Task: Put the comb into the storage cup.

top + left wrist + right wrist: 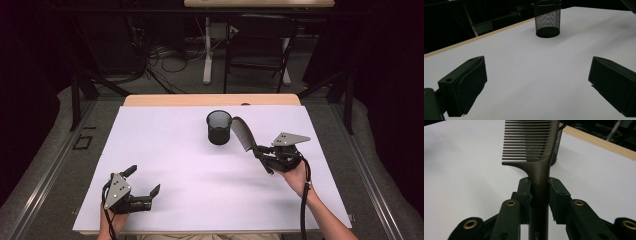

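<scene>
Comb (534, 152) pinched by its handle in the right gripper (539, 192) — left gripper (536, 87) spread, idle — needs lifting above the mesh cup (219, 127), then lowering straight in.

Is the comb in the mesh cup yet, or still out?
Out. The right tool grips the comb beside the mesh cup.

White table (165, 165), mesh cup (219, 128)

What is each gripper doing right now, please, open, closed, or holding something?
Left gripper: open, holding nothing, low over the white table.
Right gripper: closed on the handle of the brown comb, held up beside the black mesh cup.
</scene>
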Tool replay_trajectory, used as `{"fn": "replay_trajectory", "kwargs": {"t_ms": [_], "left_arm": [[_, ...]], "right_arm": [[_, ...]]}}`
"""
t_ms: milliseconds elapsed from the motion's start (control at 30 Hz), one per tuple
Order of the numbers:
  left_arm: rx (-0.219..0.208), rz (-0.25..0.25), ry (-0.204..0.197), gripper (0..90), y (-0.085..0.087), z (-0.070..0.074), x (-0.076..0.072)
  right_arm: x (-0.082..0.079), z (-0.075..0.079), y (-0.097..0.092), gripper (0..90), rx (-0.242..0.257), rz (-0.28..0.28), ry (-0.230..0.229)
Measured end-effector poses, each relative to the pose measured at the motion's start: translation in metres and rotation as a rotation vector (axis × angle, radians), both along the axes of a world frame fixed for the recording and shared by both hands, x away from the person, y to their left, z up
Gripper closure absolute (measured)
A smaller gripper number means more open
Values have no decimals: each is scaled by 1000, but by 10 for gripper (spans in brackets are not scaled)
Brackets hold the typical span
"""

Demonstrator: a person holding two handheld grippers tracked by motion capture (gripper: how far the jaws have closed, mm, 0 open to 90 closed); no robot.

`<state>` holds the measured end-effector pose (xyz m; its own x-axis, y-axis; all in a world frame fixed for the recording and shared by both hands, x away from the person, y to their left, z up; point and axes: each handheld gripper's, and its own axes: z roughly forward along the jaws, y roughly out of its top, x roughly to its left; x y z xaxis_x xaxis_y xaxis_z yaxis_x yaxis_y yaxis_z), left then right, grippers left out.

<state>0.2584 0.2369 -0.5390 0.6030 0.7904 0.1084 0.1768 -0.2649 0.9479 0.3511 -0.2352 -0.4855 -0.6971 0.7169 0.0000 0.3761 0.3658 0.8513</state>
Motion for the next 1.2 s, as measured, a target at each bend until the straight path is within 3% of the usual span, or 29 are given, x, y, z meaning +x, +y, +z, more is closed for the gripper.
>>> {"fn": "replay_trajectory", "kwargs": {"t_ms": [500, 1200], "left_arm": [[7, 0, 2, 20, 0, 0, 0], [7, 2, 1, 22, 0, 0, 0]], "right_arm": [[3, 1, -1, 726, 57, -49, -89], [11, 1, 14, 725, 56, -39, -122]]}}
